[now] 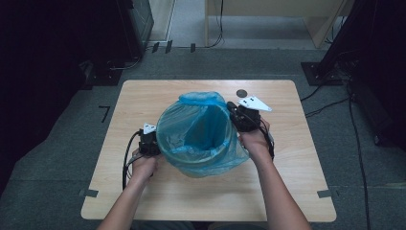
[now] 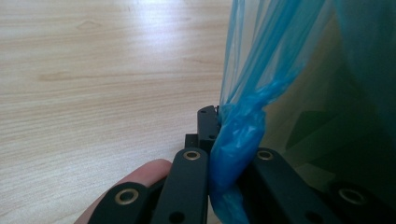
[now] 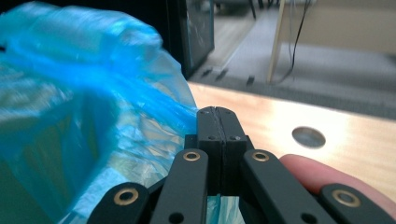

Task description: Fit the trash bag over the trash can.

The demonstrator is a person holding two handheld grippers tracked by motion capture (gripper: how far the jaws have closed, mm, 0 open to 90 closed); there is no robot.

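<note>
A blue plastic bag (image 1: 201, 143) lines a round bin standing at the middle of the wooden table (image 1: 139, 103), its rim folded outward over the bin's edge. My left gripper (image 1: 151, 140) is at the bin's left side, shut on a twisted bunch of the bag (image 2: 238, 135); in the left gripper view the jaw tips (image 2: 218, 119) pinch that bunch. At the bin's far right rim, my right gripper (image 1: 234, 111) is shut with its jaws (image 3: 218, 116) pressed together on a thin edge of the bag (image 3: 93, 93), and blue film shows under the jaws.
A small round hole (image 1: 242, 93) in the table lies just behind the right gripper and appears as the hole (image 3: 308, 137) in the right gripper view. Black stands and cables (image 1: 335, 96) sit on the grey floor around the table. A wooden furniture piece (image 1: 268, 14) stands beyond.
</note>
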